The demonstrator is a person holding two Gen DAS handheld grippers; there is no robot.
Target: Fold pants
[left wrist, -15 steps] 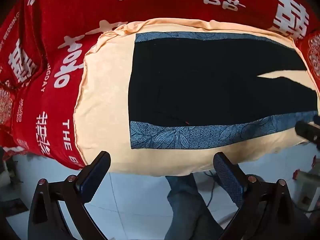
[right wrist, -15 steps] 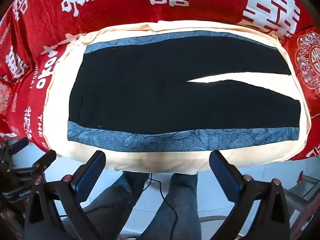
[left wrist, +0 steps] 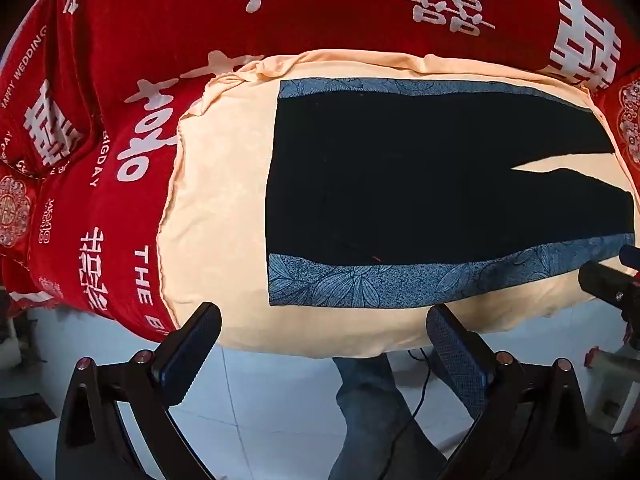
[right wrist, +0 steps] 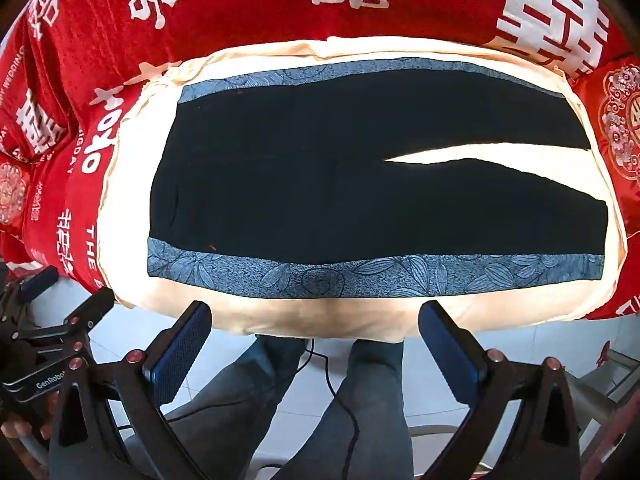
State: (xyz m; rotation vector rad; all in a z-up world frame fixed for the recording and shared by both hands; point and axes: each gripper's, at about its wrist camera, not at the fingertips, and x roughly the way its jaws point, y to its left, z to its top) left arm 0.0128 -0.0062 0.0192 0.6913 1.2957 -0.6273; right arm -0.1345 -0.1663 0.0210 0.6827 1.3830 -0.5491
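Note:
Black pants (right wrist: 360, 168) with blue leaf-patterned side stripes lie flat on a cream cushion (right wrist: 280, 312), waist to the left, legs to the right with a narrow gap between them. They also show in the left wrist view (left wrist: 420, 184). My left gripper (left wrist: 324, 332) is open and empty, held off the cushion's near edge near the waist end. My right gripper (right wrist: 316, 328) is open and empty, held off the near edge near the pants' middle. Neither touches the pants.
A red blanket with white characters (right wrist: 240, 12) surrounds the cushion at the back and sides. Below the cushion's edge are white floor tiles (left wrist: 260, 392), the person's jeans-clad legs (right wrist: 360, 400) and a black cable (right wrist: 340, 392).
Both grippers have shifted very slightly; the view is nearly the same. The pants have not moved.

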